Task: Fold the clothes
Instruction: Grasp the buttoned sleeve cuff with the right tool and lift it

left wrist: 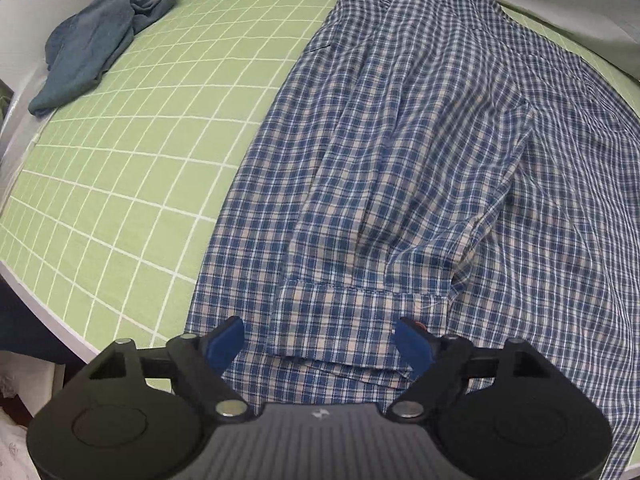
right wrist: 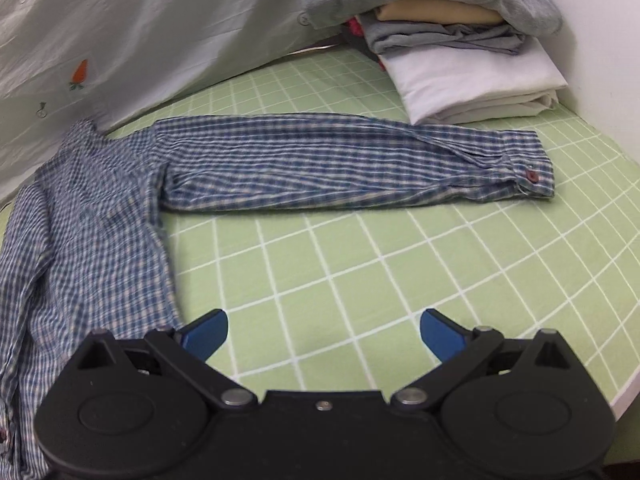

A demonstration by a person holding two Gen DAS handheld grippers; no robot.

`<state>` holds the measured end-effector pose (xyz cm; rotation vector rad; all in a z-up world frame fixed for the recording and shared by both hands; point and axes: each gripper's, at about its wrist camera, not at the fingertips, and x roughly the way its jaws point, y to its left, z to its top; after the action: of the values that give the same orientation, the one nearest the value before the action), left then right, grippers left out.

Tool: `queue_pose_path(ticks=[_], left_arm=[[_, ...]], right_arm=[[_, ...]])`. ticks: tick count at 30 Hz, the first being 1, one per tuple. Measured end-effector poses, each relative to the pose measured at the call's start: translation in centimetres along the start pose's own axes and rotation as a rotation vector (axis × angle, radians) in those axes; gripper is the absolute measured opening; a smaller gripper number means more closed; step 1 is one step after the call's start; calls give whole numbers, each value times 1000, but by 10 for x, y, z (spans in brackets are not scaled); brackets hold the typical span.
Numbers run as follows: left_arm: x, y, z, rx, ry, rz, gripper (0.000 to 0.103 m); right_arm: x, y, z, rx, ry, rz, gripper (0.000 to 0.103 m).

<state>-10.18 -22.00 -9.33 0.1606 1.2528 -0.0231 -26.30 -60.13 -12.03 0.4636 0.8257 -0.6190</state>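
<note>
A blue and white plaid shirt point(left wrist: 420, 152) lies flat on the green grid sheet point(left wrist: 152, 128). One sleeve is folded over its body, and the cuff point(left wrist: 360, 320) lies between the blue fingertips of my open left gripper point(left wrist: 326, 340), just above it. In the right wrist view the shirt body point(right wrist: 80, 240) lies at the left and its other sleeve point(right wrist: 340, 160) stretches out to the right, ending in a cuff with a red button point(right wrist: 532, 176). My right gripper point(right wrist: 324, 336) is open and empty over bare sheet point(right wrist: 360, 260), beside the shirt's side edge.
A crumpled teal garment point(left wrist: 92, 40) lies at the far left of the bed. A stack of folded clothes point(right wrist: 460, 48) sits at the back right by the wall. A white quilt with a carrot print point(right wrist: 120, 40) lies along the back. The bed's edge point(left wrist: 52, 308) is near the left.
</note>
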Motion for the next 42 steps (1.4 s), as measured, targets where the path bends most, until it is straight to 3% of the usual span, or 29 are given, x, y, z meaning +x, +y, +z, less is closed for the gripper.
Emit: queue_pose_path(ticks=[3, 7, 13, 22, 28, 33, 35, 36, 39, 42], left_arm=[[-5, 0, 0, -28, -3, 36, 87], [-13, 2, -2, -82, -23, 55, 88], [-28, 6, -1, -116, -96, 37, 90], [-33, -5, -1, -72, -107, -3, 91], [-30, -1, -3, -52, -102, -12, 91], [-34, 7, -9, -29, -126, -36, 91], [-35, 10, -11, -18, -136, -44, 91], [-34, 13, -11, -12, -139, -47, 91], [-32, 23, -9, 0, -144, -64, 91], [-29, 33, -3, 5, -147, -92, 91]], right_arm=[[12, -21, 12, 59, -10, -32, 103], [23, -52, 27, 160, -25, -154, 103], [40, -98, 43, 291, -70, -207, 103], [65, -125, 74, 320, -93, -202, 103], [82, -119, 86, 198, -38, -297, 103], [81, -117, 83, 151, -50, -280, 103], [78, -116, 83, 124, -57, -260, 95], [75, -114, 83, 107, -63, -246, 82], [66, -105, 87, 56, -64, -167, 21], [46, -80, 87, -30, -123, -177, 16]])
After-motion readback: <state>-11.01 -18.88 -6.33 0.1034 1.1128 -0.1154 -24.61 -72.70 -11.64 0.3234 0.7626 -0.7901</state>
